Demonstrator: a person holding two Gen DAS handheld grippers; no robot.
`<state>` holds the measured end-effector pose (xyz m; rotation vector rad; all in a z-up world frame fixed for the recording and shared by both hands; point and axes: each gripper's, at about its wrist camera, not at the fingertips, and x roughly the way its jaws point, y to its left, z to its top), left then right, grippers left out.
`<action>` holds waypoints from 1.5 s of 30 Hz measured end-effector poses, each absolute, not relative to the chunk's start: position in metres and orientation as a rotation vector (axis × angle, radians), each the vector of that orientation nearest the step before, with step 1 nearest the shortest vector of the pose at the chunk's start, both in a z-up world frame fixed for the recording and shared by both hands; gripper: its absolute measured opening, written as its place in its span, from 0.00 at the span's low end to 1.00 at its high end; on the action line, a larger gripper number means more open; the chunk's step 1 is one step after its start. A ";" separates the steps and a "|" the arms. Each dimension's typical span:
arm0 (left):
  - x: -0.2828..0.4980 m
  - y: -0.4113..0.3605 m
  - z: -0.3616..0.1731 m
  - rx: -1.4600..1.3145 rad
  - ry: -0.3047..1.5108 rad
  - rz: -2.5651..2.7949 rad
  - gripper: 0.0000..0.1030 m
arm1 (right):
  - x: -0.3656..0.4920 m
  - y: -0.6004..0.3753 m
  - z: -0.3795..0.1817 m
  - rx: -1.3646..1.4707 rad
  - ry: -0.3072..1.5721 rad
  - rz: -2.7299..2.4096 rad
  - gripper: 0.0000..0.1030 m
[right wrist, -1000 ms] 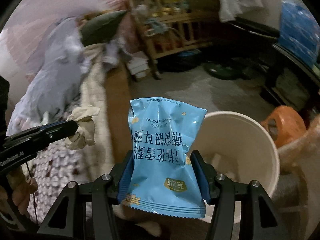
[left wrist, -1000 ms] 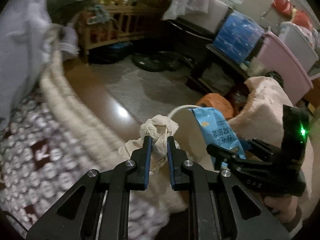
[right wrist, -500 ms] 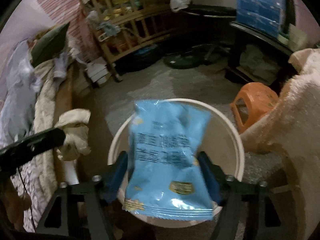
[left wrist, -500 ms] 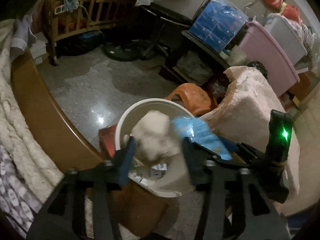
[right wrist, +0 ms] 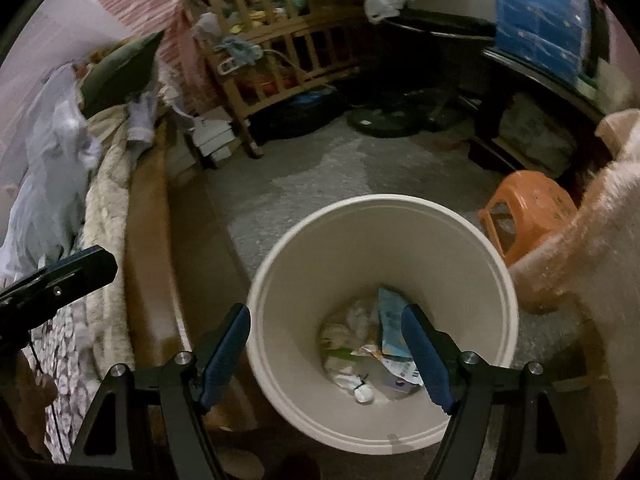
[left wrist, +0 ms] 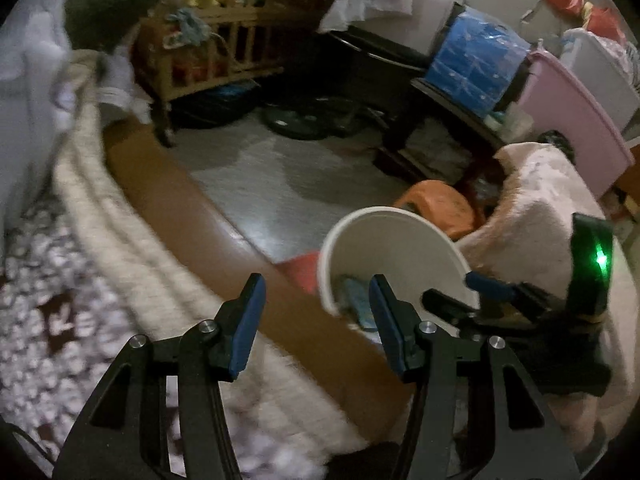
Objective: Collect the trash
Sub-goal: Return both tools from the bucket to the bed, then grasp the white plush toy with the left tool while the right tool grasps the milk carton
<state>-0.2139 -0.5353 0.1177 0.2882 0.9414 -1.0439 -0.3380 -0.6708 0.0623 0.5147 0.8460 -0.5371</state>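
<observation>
The right gripper (right wrist: 326, 346) stands wide open with nothing between its blue-padded fingers (right wrist: 426, 354), poised directly over the mouth of the white trash bin (right wrist: 472, 236). Down in the bin's bottom lies the blue snack packet (right wrist: 391, 322), leaning against the inner wall just beside the right finger as seen from above, together with crumpled tissue (right wrist: 358, 316) and other scraps of paper.

The left gripper (left wrist: 316, 320) is likewise spread wide and holds nothing. It sits above the brown wooden bed edge (left wrist: 168, 204), to the left of the bin (left wrist: 400, 248), whose rim shows behind its right finger; a sliver of the blue packet (left wrist: 356, 300) shows inside the bin.

Beyond the bin stands an orange plastic stool (right wrist: 528, 208) on the grey floor (right wrist: 320, 168), beside a fluffy cream blanket (right wrist: 612, 216). Farther off are a wooden crib (right wrist: 288, 40) and blue storage drawers (right wrist: 540, 12).
</observation>
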 end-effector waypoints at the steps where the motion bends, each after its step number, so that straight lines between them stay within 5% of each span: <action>1: -0.211 -0.528 0.118 0.292 0.931 -1.022 0.51 | -0.335 -0.667 0.064 0.508 0.844 -0.529 0.73; 45: -0.089 -0.105 0.100 0.210 1.027 -0.395 0.54 | -0.116 -0.360 0.078 0.209 0.967 0.106 0.73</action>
